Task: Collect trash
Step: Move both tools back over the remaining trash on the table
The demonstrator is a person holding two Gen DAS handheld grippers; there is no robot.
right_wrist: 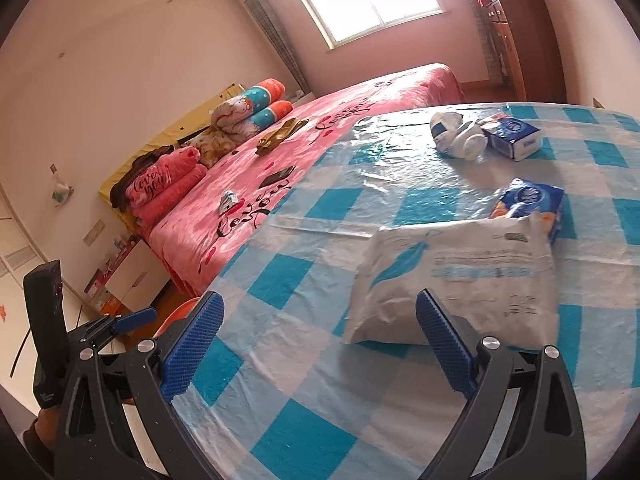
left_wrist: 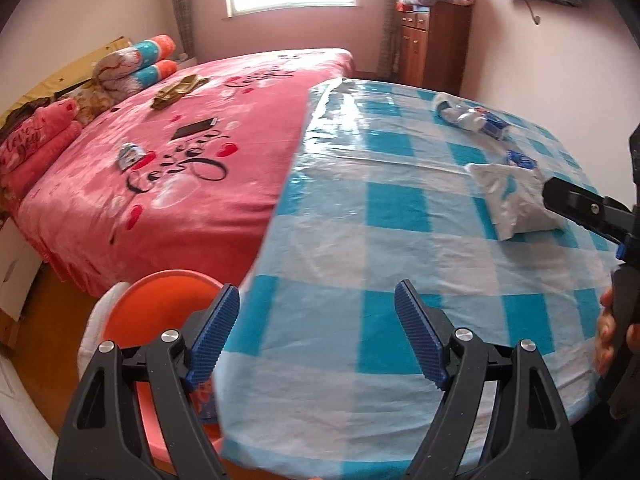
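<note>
Nothing is collected yet, I judge: my left gripper (left_wrist: 316,312) and right gripper (right_wrist: 320,320) both gape empty, while the white mailer bag (right_wrist: 452,280), tissue packs (right_wrist: 528,204) and crumpled wrapper (right_wrist: 456,134) lie on the checked table (right_wrist: 300,420).

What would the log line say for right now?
left gripper: open, empty | right gripper: open, empty, near white bag | bin: beside table

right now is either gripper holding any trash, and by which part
Nothing is held. The left gripper and right gripper are both open above the checked tablecloth, clear of the white mailer bag.
</note>
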